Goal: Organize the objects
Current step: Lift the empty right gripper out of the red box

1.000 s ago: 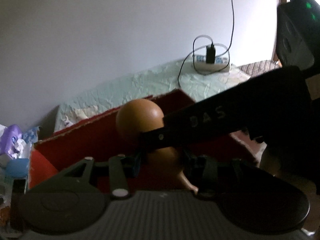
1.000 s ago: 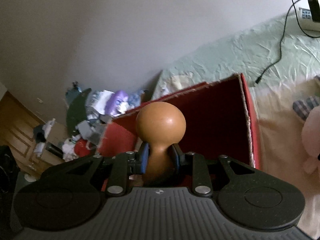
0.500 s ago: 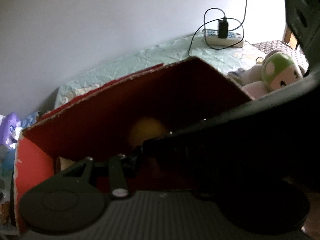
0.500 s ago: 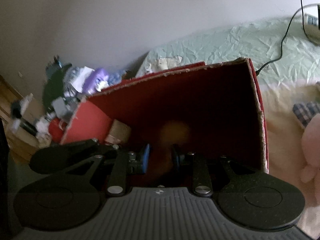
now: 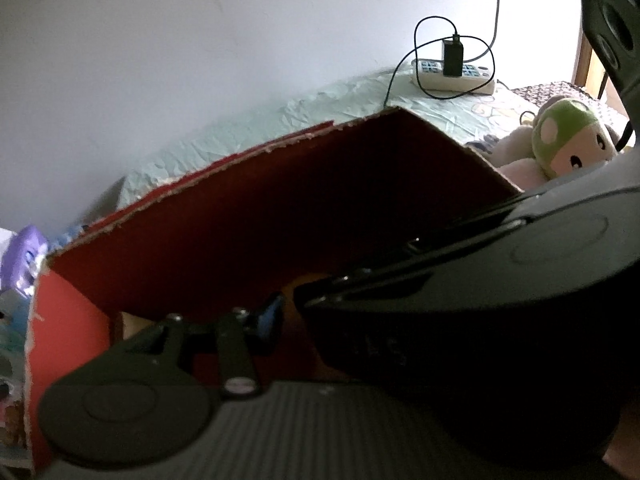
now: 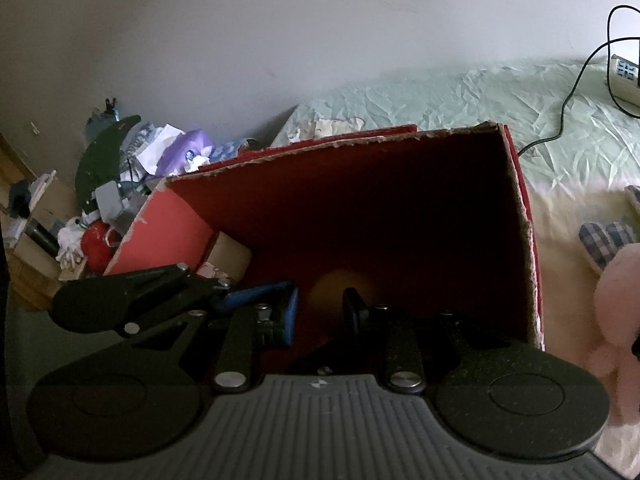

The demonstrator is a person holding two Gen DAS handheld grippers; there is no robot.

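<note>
1. Closest to you in the right wrist view, the right gripper (image 6: 318,314) has its jaws spread a little, with the brown gourd-shaped object (image 6: 340,292) showing dimly in the gap between them. It looks to be let go rather than pinched, but the dark box interior makes contact hard to judge.
2. The left gripper (image 6: 256,294) comes in from the left with its blue-tipped fingers (image 6: 288,308) right beside your right jaws. In its own view the right gripper's body covers 1 finger, so I cannot tell whether it is spread or pressed together.
3. The object sits low inside the red cardboard box (image 6: 516,184), near the front. A sliver of orange (image 5: 306,280) shows it in the left wrist view too.
4. To do this step well, lift your right gripper straight up and clear of the object before swinging sideways, so a jaw does not drag it along.
5. Keep the 2 grippers from knocking together: back 1 out first, then the other.
6. Mind the ragged box rim; a caught finger could tip the box.
7. Beyond the box lie the crumpled green sheet (image 6: 460,92), a pink plush toy (image 6: 616,292) on the right and a green-capped plush (image 5: 568,138).
8. Farthest back, a power strip (image 5: 452,76) holds a black charger.
9. Writing: faint raised letters on the right gripper's body (image 5: 380,350) are too dark to read. No other brand or label is legible.
</note>
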